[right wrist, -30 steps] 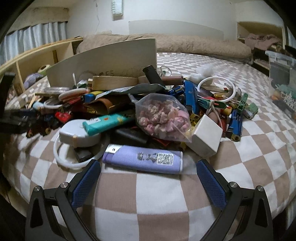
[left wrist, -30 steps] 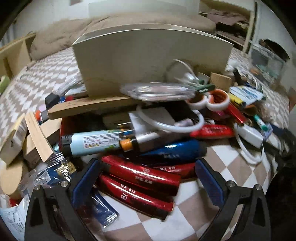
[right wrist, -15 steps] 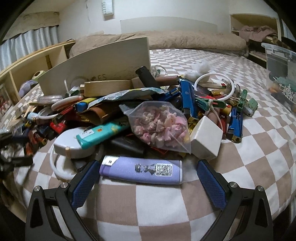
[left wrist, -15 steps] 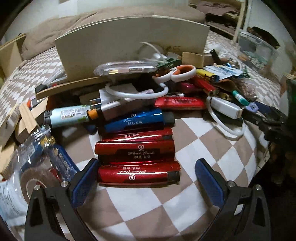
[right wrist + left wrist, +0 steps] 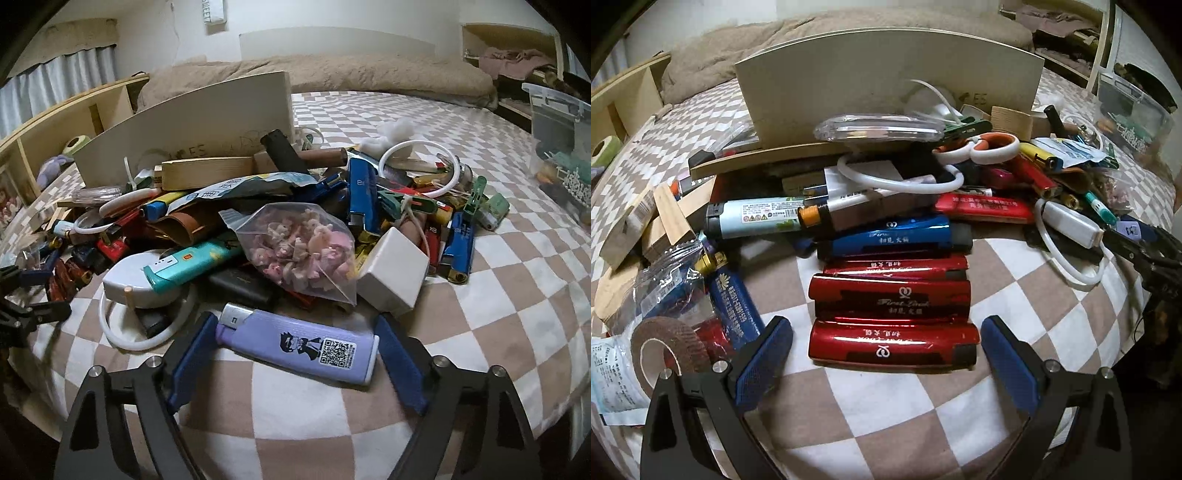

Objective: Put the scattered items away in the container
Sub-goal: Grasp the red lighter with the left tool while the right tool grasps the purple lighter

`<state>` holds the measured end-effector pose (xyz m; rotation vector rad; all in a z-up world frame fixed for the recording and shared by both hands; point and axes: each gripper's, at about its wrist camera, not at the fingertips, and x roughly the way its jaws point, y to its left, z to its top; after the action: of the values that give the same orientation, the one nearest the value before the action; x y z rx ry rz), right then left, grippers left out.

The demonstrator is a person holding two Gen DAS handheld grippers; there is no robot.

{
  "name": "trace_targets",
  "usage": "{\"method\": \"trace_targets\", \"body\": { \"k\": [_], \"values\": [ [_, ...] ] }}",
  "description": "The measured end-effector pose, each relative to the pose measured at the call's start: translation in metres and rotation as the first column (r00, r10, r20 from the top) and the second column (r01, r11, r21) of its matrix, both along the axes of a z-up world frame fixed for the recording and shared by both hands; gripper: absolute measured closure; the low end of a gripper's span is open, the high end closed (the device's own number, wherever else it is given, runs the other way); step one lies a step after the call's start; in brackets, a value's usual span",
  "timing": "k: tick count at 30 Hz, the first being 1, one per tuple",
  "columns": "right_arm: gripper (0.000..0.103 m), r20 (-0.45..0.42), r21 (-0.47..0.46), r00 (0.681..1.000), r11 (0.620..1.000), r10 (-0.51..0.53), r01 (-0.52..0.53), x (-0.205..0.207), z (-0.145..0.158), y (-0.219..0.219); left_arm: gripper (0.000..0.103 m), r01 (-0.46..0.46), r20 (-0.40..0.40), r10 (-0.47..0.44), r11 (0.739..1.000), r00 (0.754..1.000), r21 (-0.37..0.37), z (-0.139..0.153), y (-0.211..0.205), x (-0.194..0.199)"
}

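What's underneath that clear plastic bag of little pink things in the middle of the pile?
The clear bag of small pink figures rests on a black flat case, with something red poking out at its lower edge. Whatever lies deeper under the bag is covered.

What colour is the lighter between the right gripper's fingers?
Light purple lighter with a metal top, clearest in the right wrist view.

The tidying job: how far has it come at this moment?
Done: nothing visibly; the pile of lighters and small items lies on the checkered bedcover. In hand: nothing gripped. The right gripper is open around the purple plastic lighter; the left gripper is open by the nearest glossy red lighter. Left: essentially everything.
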<state>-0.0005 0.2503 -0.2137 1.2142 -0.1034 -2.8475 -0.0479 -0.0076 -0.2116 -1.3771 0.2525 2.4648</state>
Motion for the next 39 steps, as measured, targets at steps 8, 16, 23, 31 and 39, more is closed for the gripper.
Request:
{"method": "trace_targets", "body": {
  "k": [8, 16, 23, 31, 39],
  "values": [
    [0.022, 0.004, 0.008, 1.000, 1.000, 0.011, -0.011, 0.003, 0.001, -0.001, 0.002, 0.025, -0.023, -0.025, 1.000, 0.999, 0.013, -0.002, 0.002, 0.000],
    [0.023, -0.010, -0.005, 0.999, 0.999, 0.035, -0.035, 0.007, 0.002, 0.003, 0.009, 0.058, -0.013, -0.057, 0.997, 0.998, 0.046, 0.001, 0.011, 0.011],
    [0.019, -0.040, 0.068, 0.999, 0.997, 0.030, -0.027, 0.026, 0.003, -0.002, 0.010, 0.059, -0.011, -0.058, 0.994, 0.998, 0.097, 0.003, 0.019, 0.024],
    [0.019, -0.039, -0.006, 0.998, 0.999, 0.049, -0.049, 0.033, 0.010, -0.001, 0.009, 0.013, -0.033, -0.008, 0.991, 0.999, 0.135, 0.003, 0.026, 0.036],
    [0.019, -0.022, -0.044, 0.998, 0.998, -0.055, 0.054, 0.036, 0.010, -0.001, 0.004, -0.026, -0.068, 0.031, 0.997, 0.997, 0.074, -0.001, 0.034, 0.043]
  ]
}}
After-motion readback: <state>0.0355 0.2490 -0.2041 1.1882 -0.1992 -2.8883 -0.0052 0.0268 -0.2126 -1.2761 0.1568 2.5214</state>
